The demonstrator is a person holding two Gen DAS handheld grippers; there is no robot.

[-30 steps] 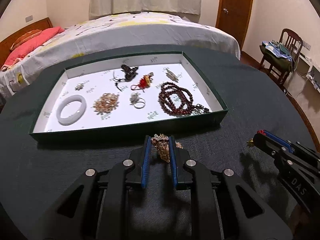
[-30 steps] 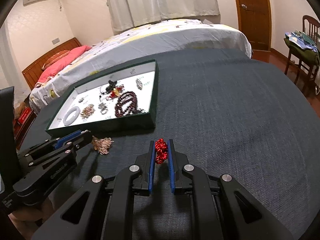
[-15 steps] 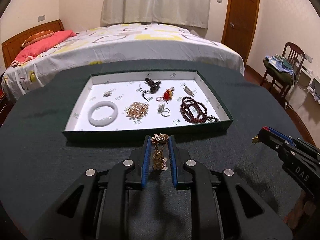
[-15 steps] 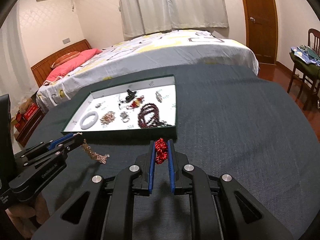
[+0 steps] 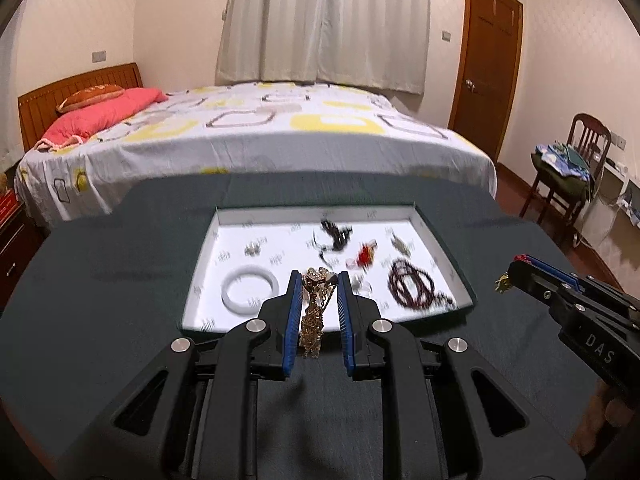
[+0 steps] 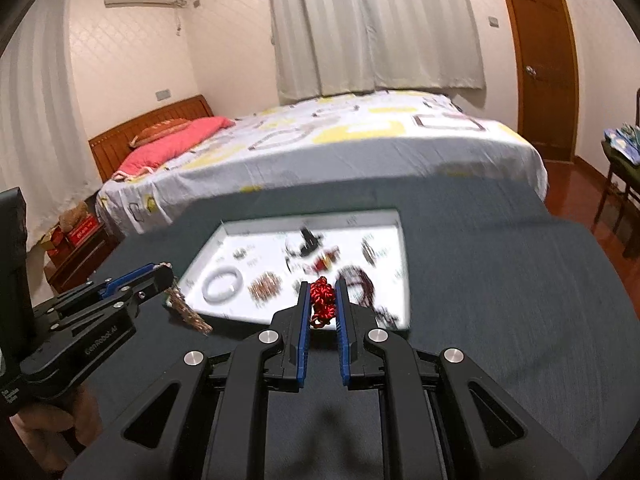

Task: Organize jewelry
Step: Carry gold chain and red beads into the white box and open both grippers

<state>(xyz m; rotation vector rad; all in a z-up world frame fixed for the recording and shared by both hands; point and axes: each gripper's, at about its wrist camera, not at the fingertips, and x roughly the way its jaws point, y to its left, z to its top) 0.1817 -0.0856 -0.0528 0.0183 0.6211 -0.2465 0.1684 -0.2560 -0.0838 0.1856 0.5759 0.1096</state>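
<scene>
My left gripper [image 5: 319, 280] is shut on a gold chain piece [image 5: 314, 312] that hangs between its fingers, raised above the table in front of the tray. It also shows in the right wrist view [image 6: 160, 276] with the chain [image 6: 188, 312] dangling. My right gripper [image 6: 323, 286] is shut on a red knotted ornament [image 6: 322, 300], held above the table near the tray's front edge. It shows in the left wrist view [image 5: 516, 268]. The white-lined green tray [image 5: 200, 280] holds a white bangle [image 5: 250, 288], dark red beads [image 5: 412, 284] and several small pieces.
The tray sits on a dark round table [image 5: 100, 300]. A bed [image 5: 260, 128] stands behind the table. A chair with clothes [image 5: 568, 168] is at the right, by a wooden door [image 5: 484, 64].
Both grippers have risen from the table with their pieces. The gold chain left the cloth and now hangs free. The tray looks farther and lower in both views.
</scene>
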